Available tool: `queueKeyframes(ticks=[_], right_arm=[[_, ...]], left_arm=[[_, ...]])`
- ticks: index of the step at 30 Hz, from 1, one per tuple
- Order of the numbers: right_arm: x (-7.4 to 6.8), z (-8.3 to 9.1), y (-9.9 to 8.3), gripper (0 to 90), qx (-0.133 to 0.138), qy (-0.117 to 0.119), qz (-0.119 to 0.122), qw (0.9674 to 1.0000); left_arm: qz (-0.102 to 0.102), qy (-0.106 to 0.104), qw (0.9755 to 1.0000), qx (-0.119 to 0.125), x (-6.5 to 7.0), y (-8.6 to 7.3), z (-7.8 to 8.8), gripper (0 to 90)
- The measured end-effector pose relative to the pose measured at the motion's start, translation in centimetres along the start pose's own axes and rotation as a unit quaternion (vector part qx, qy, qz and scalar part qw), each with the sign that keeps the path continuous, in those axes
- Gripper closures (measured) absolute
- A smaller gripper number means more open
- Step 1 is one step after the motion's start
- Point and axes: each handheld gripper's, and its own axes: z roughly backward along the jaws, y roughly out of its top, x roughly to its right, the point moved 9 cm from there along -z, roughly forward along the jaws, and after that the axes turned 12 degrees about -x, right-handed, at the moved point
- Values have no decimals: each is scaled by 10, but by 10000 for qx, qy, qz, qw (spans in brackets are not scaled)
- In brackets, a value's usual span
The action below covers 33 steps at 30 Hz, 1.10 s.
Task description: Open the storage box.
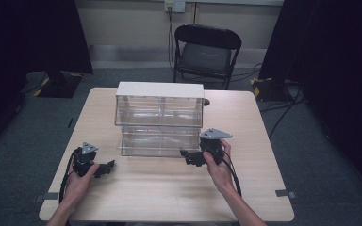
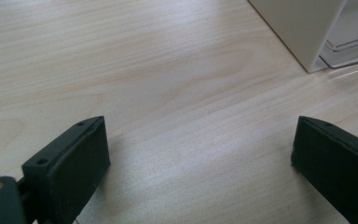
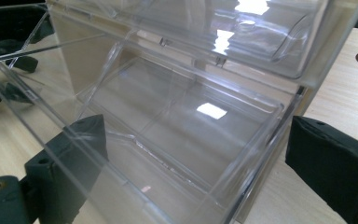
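Free room and obstacles on the desk point(image 1: 169, 197). The clear two-tier bin point(image 1: 159, 117) stands at the middle of the far half and blocks straight passage from the near edge to the far edge there. Bare wood runs the full width along the near edge, and open strips lie along the left and right edges beside the bin. The left gripper point(image 1: 104, 168), jaws wide apart, sits near the left edge over bare wood, with the bin's white side wall point(image 2: 303, 28) ahead and to one side. The right gripper point(image 1: 188, 157), jaws wide apart, straddles the bin's open lower drawer point(image 3: 177, 126); its clear front flap point(image 3: 37, 88) crosses one jaw. Beyond the far edge stands a folding chair point(image 1: 206, 52).
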Motion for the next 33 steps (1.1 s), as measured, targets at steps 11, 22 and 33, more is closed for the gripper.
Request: queueKeyframes(ticks=[11, 22, 33], right_arm=[[6, -1, 4, 125, 61, -74, -131, 9999], [6, 1, 7, 131, 95, -55, -146, 9998], [7, 2, 8, 139, 110, -89, -156, 9998]], left_arm=[[-3, 4, 10000, -6, 0, 0, 0, 36], [-5, 2, 10000, -2, 0, 0, 0, 36], [-1, 1, 10000, 0, 0, 0, 0, 36]])
